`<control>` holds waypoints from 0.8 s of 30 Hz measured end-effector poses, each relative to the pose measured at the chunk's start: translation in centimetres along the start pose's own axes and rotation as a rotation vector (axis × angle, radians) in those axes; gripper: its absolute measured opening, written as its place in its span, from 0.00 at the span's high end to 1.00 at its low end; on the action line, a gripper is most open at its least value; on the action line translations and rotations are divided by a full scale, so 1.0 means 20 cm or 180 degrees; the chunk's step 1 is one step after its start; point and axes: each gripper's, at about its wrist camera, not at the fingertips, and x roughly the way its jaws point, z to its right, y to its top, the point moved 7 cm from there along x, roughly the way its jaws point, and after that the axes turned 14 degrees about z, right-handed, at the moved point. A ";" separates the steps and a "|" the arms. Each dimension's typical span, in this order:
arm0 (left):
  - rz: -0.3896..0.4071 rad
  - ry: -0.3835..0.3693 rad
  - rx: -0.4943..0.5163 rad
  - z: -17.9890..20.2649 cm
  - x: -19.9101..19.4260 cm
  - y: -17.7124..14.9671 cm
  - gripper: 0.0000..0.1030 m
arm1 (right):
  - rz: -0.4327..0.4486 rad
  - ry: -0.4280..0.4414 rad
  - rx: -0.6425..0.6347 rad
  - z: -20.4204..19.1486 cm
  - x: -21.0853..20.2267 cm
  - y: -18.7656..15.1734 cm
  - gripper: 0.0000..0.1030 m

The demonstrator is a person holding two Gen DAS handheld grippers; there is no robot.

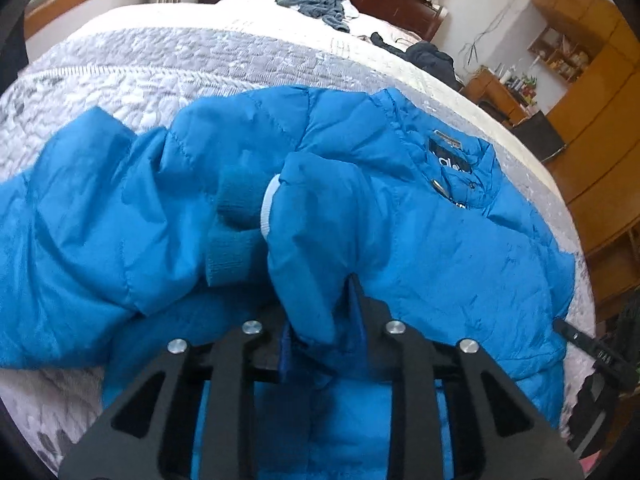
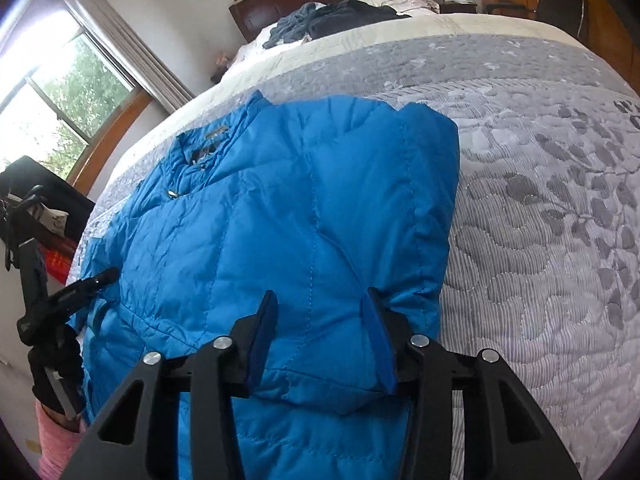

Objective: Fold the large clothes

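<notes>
Jacket [image 1: 440,240], bright blue and puffy, lies spread on the bed [image 2: 540,220] with its collar [image 1: 464,160] toward the headboard, and my left gripper [image 1: 320,312] has its jaws clamped on a bunch of sleeve fabric just below that collar. My right gripper [image 2: 320,320] sits on the folded side panel, far from the collar, jaws parted with fabric between them but not pinched. Best, I reckon, to lay this sleeve flat across the chest before releasing, so the padding doesn't spring back.

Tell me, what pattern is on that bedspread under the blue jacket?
Grey leaves and vines quilted on a pale bedspread, clearest in the right wrist view.
</notes>
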 end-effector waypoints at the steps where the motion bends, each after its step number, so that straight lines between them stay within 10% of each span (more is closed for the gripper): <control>1: 0.0021 0.0013 -0.0002 -0.01 -0.03 0.02 0.71 | 0.0014 -0.0002 0.0002 0.00 -0.01 0.00 0.56; 8: 0.0729 0.0194 0.0274 -0.01 -0.36 0.21 0.58 | 0.0255 -0.0002 -0.0138 -0.19 -0.20 0.10 0.54; 15: 0.0360 0.0020 0.0426 0.15 -0.16 0.15 0.55 | -0.0061 0.0044 -0.0358 -0.49 -0.03 0.06 0.54; 24: 0.0170 -0.0020 0.0434 0.06 0.04 0.06 0.55 | -0.0273 -0.0008 -0.0213 -0.38 0.21 -0.08 0.55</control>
